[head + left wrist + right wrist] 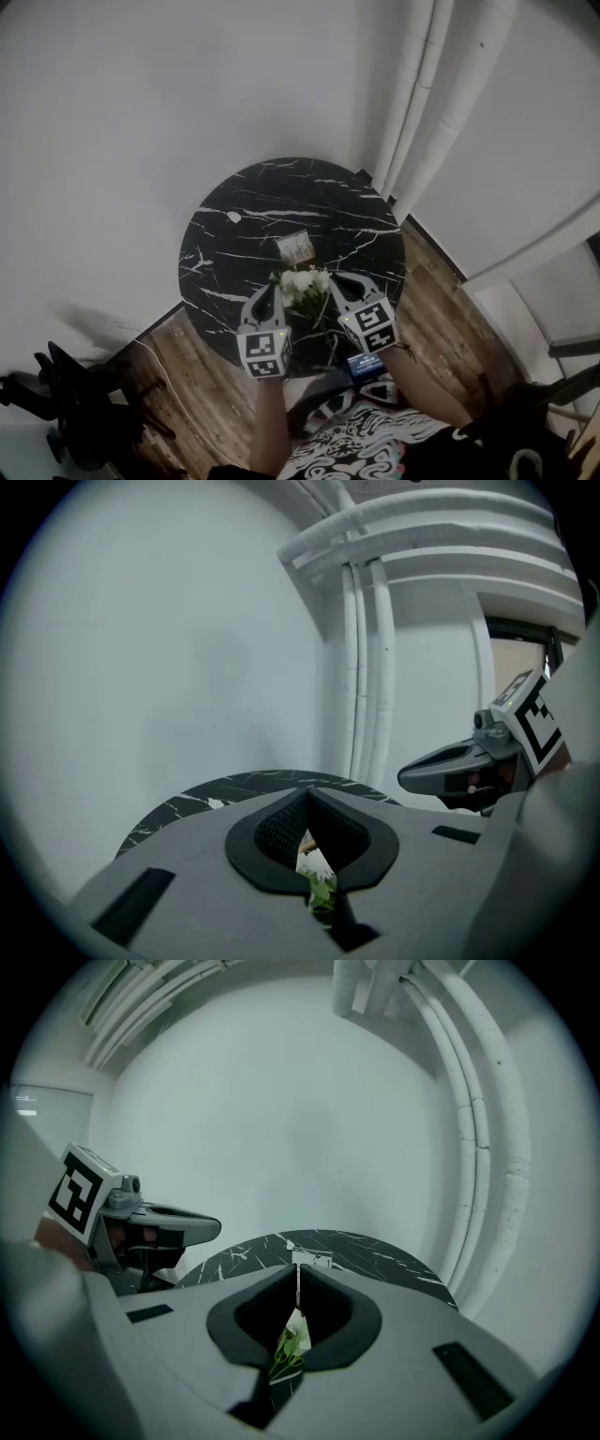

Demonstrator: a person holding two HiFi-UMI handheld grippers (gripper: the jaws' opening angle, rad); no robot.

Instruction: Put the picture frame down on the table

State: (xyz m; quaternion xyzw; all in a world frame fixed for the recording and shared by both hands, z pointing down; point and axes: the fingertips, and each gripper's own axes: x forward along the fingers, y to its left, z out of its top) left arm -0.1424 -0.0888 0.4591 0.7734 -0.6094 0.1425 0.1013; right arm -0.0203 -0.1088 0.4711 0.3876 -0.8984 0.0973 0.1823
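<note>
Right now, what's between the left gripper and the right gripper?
A bunch of white flowers with green stems, shown in the head view. The small picture frame lies beyond it.

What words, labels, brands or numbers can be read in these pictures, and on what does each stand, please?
None can be read.
Cubes on the left gripper and right gripper: square marker patterns only, no letters.
Blue label by the right cube: too small.
Picture frame: too blurred.
</note>
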